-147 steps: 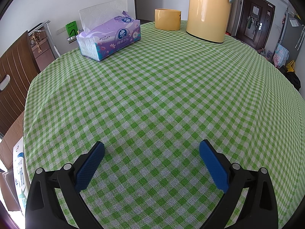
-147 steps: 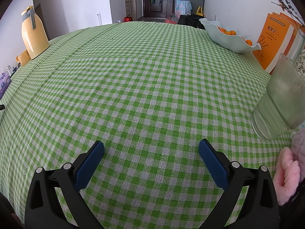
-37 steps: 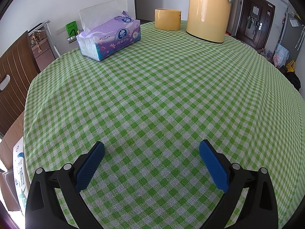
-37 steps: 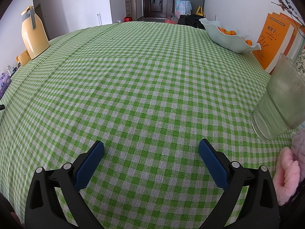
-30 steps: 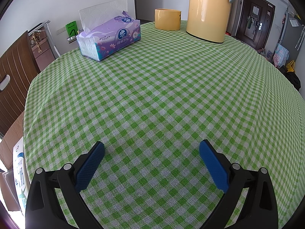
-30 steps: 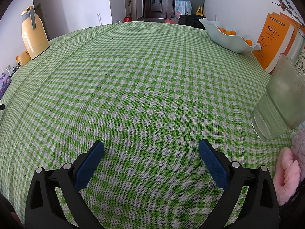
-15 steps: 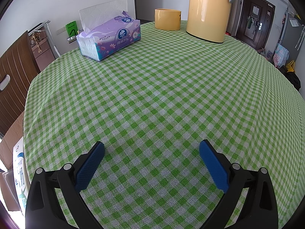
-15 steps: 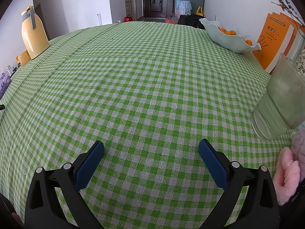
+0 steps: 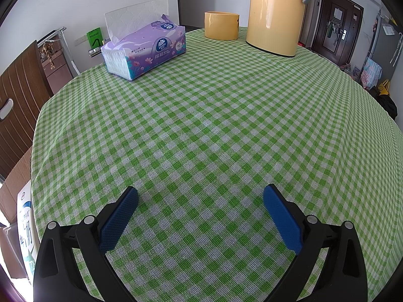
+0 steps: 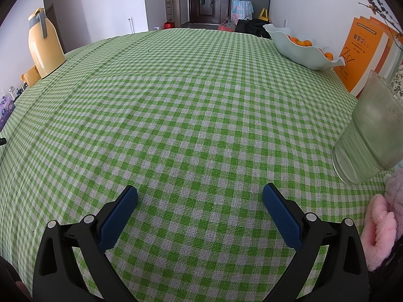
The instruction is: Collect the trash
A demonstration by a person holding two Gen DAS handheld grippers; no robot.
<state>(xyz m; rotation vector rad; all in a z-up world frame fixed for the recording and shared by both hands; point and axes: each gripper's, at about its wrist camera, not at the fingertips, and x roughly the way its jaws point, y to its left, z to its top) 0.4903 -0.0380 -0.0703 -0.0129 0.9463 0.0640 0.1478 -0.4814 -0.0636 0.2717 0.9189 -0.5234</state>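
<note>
Green-and-white checked cloth is covering the round table point(image 9: 201, 125), and both grippers are hovering low over it with nothing between the fingers. Left gripper point(image 9: 200, 196): blue-padded fingers point(image 9: 118, 217) are standing wide apart, empty. Right gripper point(image 10: 200, 196): the same, spread wide and empty.

Trash: none is showing in either view, so its location cannot be told. On the table only household things are sitting: a purple tissue pack point(image 9: 144, 50), a yellow cup point(image 9: 221, 25) and a yellow thermos jug point(image 9: 275, 15) at the far side in the left view; a pale bowl of oranges point(image 10: 301, 49), orange books point(image 10: 362, 55), a cloudy glass point(image 10: 370, 133) and something pink and fluffy point(image 10: 380, 224) in the right view.

Risks, as judged:
- With no clear target, a gripper is likely picking up a non-trash item; the loose tissue sheet sticking up from the pack is the easiest to mistake.
- The glass is standing near the right gripper, close to the table edge; a sideways sweep is risking a knock and a spill.
- Pinching low on the table is risking a snag in the cloth, dragging the jug and cup with it.
</note>
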